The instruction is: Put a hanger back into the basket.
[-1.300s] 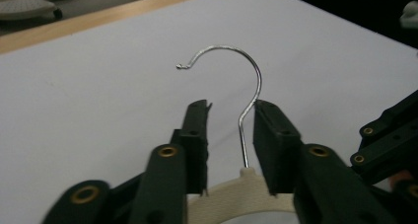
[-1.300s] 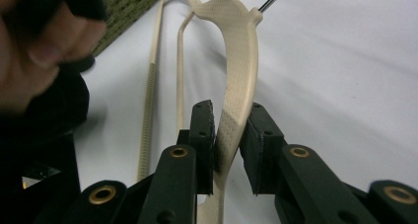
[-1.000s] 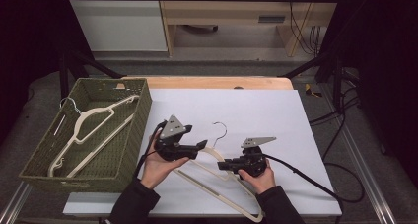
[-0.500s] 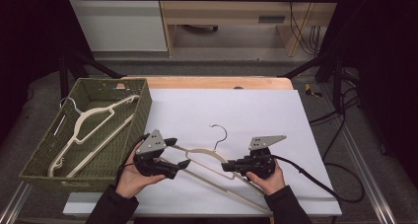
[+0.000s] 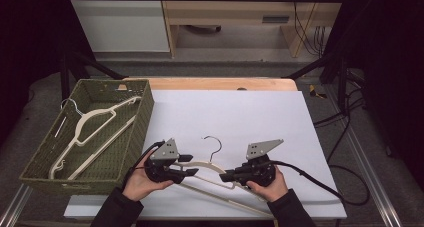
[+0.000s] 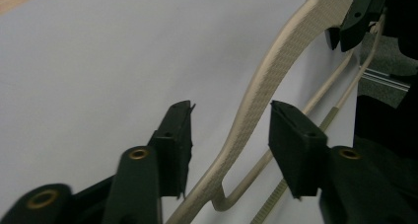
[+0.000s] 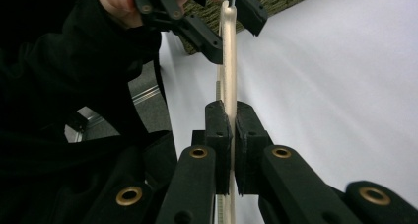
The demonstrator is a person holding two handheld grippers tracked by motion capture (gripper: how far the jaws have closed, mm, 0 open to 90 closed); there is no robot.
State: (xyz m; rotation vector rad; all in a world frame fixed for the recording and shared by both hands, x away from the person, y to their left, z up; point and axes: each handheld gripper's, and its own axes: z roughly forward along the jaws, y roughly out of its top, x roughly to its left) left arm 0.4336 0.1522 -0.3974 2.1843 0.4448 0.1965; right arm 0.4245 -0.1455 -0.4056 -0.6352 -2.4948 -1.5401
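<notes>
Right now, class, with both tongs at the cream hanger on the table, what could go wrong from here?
1. The left tongs have just been closing, but their pads stand clear of the hanger arm; if lifted now, that end may sag or swing.
2. The right tongs pinch only the thin edge; the hanger could twist or slip.
3. Its wire hook could snag the basket, where another hanger lies.

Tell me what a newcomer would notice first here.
A cream hanger lifted near the table's front edge, the right tool clamped on one shoulder, the left tool straddling the other, its jaws just closing but not yet touching. At the left, a green woven basket holds more hangers.
</notes>
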